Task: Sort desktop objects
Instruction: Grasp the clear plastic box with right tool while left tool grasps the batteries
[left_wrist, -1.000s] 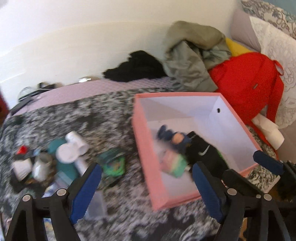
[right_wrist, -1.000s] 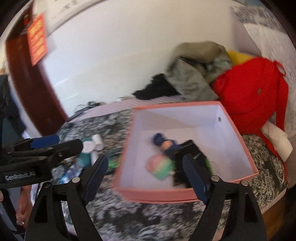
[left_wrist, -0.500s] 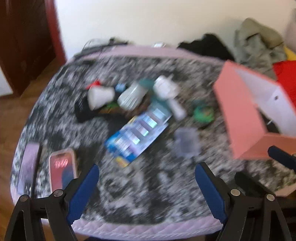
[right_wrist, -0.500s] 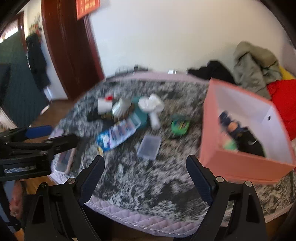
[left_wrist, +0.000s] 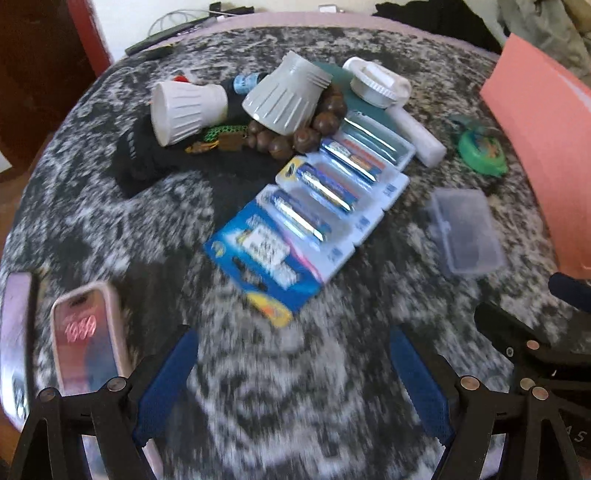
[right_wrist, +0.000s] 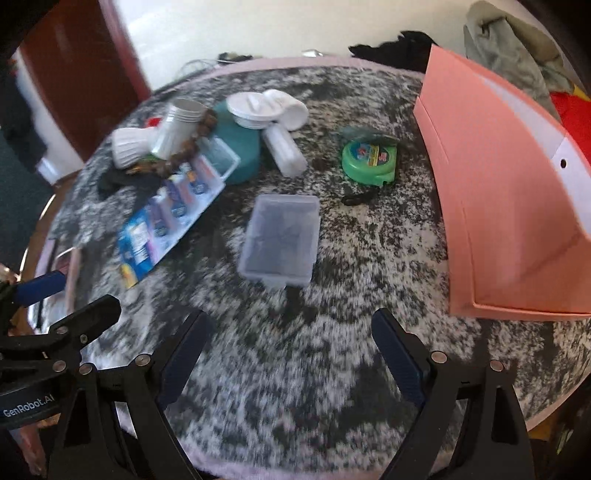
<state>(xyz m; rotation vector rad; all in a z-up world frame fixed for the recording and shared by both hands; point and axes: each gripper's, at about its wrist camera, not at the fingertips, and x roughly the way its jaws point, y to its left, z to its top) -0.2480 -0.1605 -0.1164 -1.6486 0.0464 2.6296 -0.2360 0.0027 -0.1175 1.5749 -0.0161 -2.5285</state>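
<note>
Your left gripper (left_wrist: 291, 373): jaws wide, empty.
Your right gripper (right_wrist: 288, 354): jaws wide, empty.
Battery pack (left_wrist: 310, 218): mid-bed, print blurred.
Clear case (right_wrist: 280, 240): contents unclear.
Pink box (right_wrist: 509, 206): right, interior hidden.
2 phones (left_wrist: 88, 332): left edge, cropped.

Daylight is bright and even; glare streaks the battery pack (left_wrist: 314, 210) blisters and the phone (left_wrist: 86, 332) screen. Motion blur smears the near patterned cover (right_wrist: 295, 387) in both views. Fisheye distortion bends edges, with dark vignetting in the right view's corners.

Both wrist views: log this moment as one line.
left tongs: open, empty | right tongs: open, empty | clear plastic case: ahead of right tongs | pink box: right
</note>
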